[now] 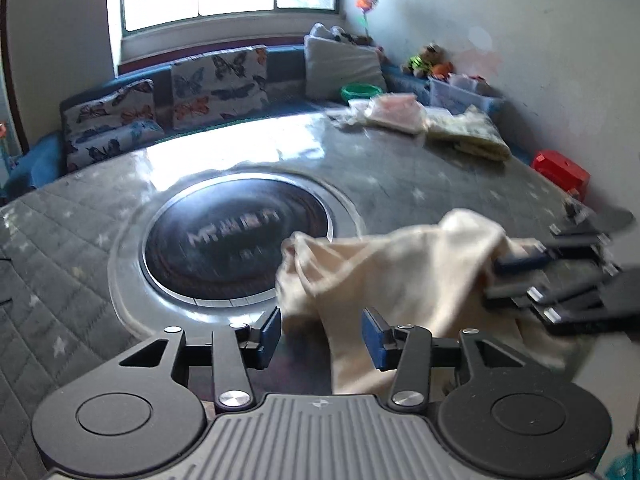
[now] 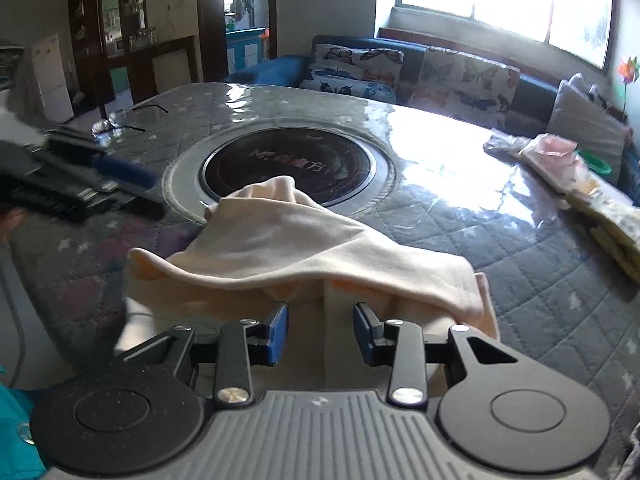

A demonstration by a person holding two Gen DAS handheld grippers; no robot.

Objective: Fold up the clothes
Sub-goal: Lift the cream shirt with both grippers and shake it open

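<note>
A cream garment lies crumpled on the quilted table, partly over the round hob's rim; it also shows in the right wrist view. My left gripper is open, its blue pads either side of the garment's near edge, holding nothing. It also shows in the right wrist view, at the left of the garment. My right gripper is open just before the garment's near fold. In the left wrist view the right gripper reaches in from the right and touches the cloth, blurred.
A round black hob is set in the table centre. Folded clothes lie at the far right, next to a green bowl and a red box. Glasses lie far left. A sofa with butterfly cushions stands behind.
</note>
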